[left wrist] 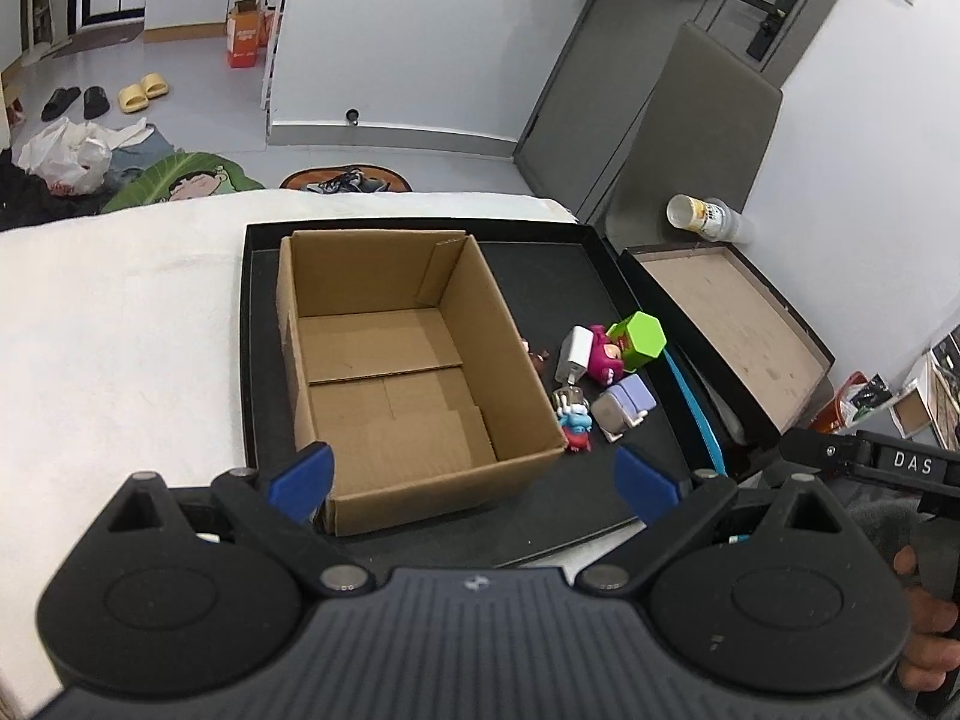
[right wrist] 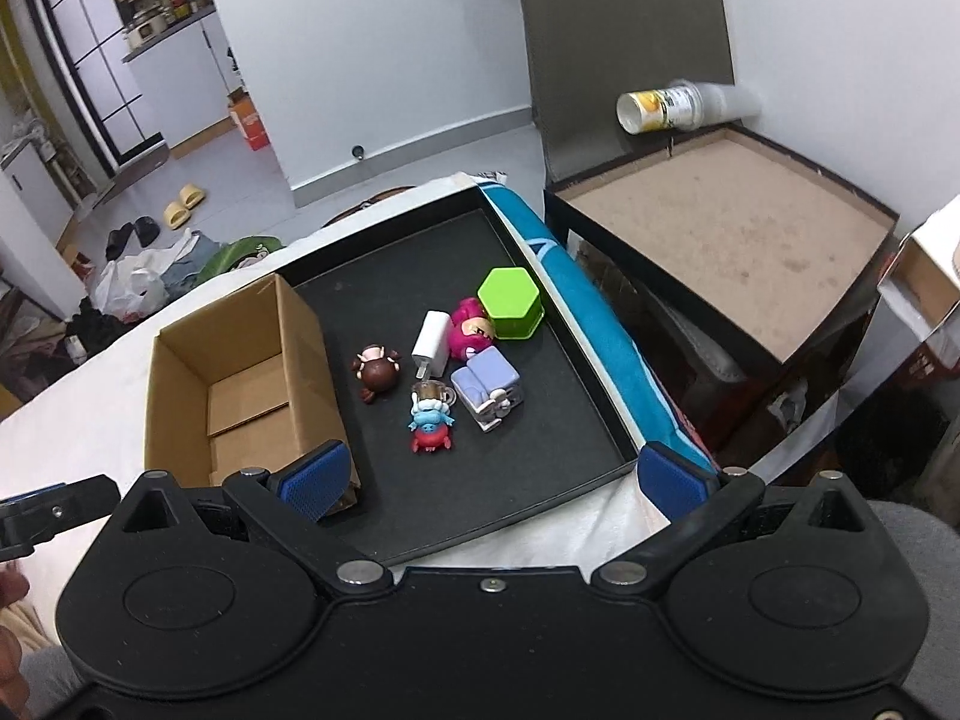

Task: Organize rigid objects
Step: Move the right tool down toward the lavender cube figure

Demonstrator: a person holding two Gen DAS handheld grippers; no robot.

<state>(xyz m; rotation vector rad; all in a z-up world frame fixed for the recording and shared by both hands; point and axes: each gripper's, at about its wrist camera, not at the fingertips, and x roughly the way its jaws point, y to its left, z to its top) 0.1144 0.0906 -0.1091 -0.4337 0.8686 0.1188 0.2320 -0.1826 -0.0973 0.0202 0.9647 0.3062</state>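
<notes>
An empty cardboard box (left wrist: 396,360) (right wrist: 240,378) stands on a black tray (left wrist: 540,276) (right wrist: 510,480). To its right lie small objects: a green hexagonal box (right wrist: 510,302) (left wrist: 639,341), a pink figure (right wrist: 471,329) (left wrist: 603,357), a white charger (right wrist: 431,343) (left wrist: 573,354), a lilac toy (right wrist: 486,390) (left wrist: 624,405), a blue-and-red figure (right wrist: 431,426) (left wrist: 576,425) and a brown figure (right wrist: 377,371). My left gripper (left wrist: 474,474) is open above the box's near edge. My right gripper (right wrist: 495,477) is open, over the tray's near part, short of the toys.
The tray rests on a white cloth (left wrist: 120,330). A blue strip (right wrist: 588,300) borders the tray's right side. Beyond it stands a dark-framed side table (right wrist: 720,228) with a tipped paper cup (right wrist: 660,108). A person's hand (left wrist: 924,618) holds the other gripper's handle.
</notes>
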